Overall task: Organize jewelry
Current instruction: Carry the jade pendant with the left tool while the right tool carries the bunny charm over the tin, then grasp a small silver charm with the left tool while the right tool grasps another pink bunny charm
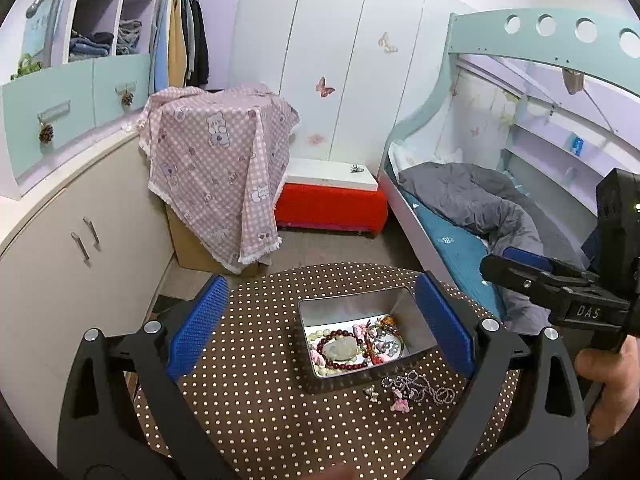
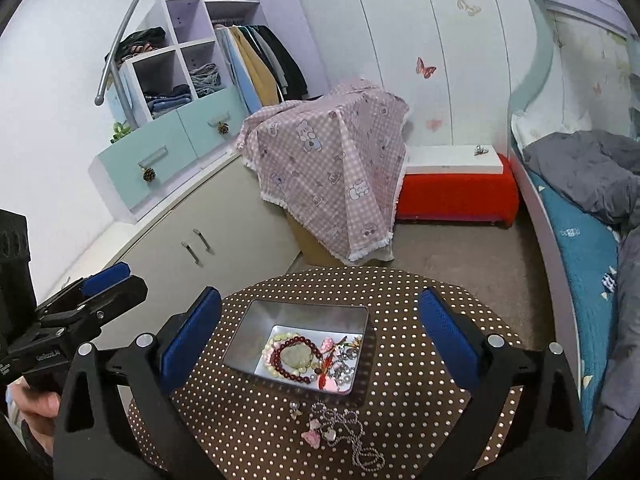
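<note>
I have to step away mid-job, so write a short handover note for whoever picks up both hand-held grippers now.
Left hand-held gripper: open, empty, above the table.
Right hand-held gripper: open, empty.
Metal tin on the dotted tablecloth already holds bead bracelets and other pieces.
Left to do: silver chain, pink charms and small earring lie on the cloth in front of the tin; move them in.
</note>
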Motion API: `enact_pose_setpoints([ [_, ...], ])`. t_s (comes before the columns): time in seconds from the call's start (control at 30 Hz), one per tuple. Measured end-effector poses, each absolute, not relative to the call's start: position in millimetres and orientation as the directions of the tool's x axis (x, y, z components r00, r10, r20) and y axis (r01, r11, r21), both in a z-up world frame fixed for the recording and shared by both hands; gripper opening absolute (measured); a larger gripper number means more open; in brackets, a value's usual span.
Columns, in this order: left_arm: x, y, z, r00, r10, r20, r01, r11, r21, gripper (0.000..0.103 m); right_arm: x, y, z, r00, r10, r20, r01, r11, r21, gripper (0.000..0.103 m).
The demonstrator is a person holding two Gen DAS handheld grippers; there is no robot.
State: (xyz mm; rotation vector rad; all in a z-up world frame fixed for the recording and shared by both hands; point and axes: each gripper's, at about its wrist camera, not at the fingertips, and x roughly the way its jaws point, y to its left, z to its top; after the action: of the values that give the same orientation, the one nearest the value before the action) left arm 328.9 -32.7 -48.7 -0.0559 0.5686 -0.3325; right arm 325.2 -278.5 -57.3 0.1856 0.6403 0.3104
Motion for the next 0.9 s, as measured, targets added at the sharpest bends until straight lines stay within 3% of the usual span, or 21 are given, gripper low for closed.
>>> enact_pose_setpoints([
  [0.43, 288.7, -27.6, -62.8, 0.81, -0.298, -0.506, 0.276, 0.954, -0.119, 0.093, 276.2, -290.4, -73.5, 0.765, 0.3, -0.569, -0.198, 0.951, 0.236, 0.095],
  [0.67, 275.7, -18.0, -91.9, 0.788, -0.271, -0.553, 0.253, 0.961, -0.111, 0.093, 250.5, -269.6, -120.1, 0.688, 0.325, -0.649, -0.226, 0.946, 0.234, 0.095],
  [0.77, 272.9, -15.3, -110.8, 0.76, -0.269, -0.592, 0.247, 0.962, -0.121, 0.093, 244.8, -252.8, -152.7, 0.618, 0.372, -0.693, -0.253, 0.928, 0.273, 0.084],
  [0.83, 271.7, -15.3, -120.5, 0.744, -0.269, -0.612, 0.245, 0.961, -0.125, 0.093, 247.1, -242.7, -169.9, 0.58, 0.387, -0.717, -0.261, 0.922, 0.287, 0.066],
  [0.9, 271.1, -16.7, -130.3, 0.726, -0.266, -0.634, 0.246, 0.962, -0.122, 0.093, 252.3, -233.4, -182.7, 0.56, 0.391, -0.731, -0.269, 0.92, 0.286, 0.058],
])
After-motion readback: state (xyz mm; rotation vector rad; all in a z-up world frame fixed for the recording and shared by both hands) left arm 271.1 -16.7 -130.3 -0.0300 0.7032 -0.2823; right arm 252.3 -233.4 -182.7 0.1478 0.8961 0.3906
